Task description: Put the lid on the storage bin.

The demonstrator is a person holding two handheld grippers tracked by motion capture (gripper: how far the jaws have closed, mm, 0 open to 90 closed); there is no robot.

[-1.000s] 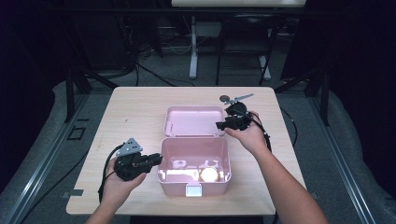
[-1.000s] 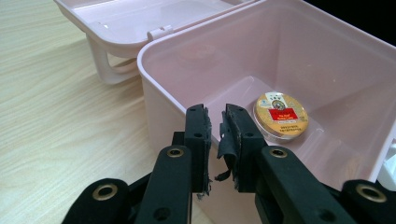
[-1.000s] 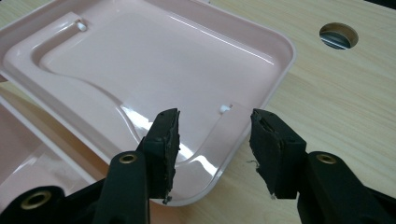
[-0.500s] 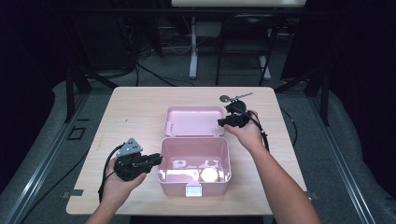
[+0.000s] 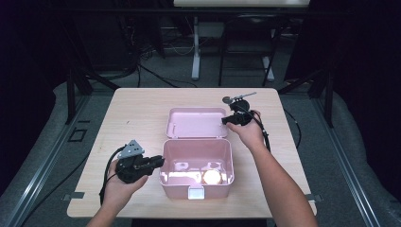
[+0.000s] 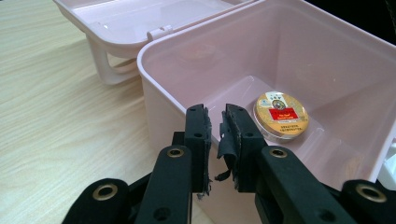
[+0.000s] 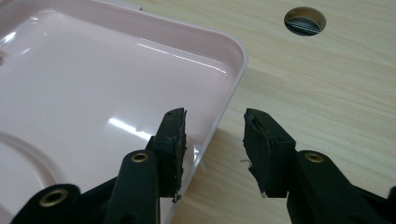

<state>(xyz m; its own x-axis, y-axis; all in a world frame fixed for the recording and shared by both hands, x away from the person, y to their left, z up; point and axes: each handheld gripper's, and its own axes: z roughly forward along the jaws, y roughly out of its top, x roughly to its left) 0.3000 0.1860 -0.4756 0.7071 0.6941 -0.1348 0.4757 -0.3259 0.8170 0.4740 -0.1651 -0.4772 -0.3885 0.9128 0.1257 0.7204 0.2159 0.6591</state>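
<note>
The pink box (image 5: 197,166) stands open near the front edge of the bench (image 5: 132,113), its lid (image 5: 196,122) folded back flat on the wood behind it, inner face up. Inside the box, toward its right side, lies a round tin (image 6: 280,115) with a gold rim and a red label, flat on the floor of the box.

The left hand-held gripper (image 6: 215,135) sits at the box's left wall, and in its own view its jaws straddle the rim, one pad outside the wall and one just inside. The gap between them is narrow; the pads look close to the plastic, but whether they actually press on it is hard to make out, since a torn flap of pad lining hangs in the gap. In the high view this hand-held gripper (image 5: 153,163) is level with the box's left side, the hand behind it resting low on the bench.

The right hand-held gripper (image 7: 212,142) hovers at the lid's far right corner, jaws spread on either side of the lid's edge without touching it; they have just been closing. Beyond it in the wood is a round cable hole (image 7: 305,21).
</note>
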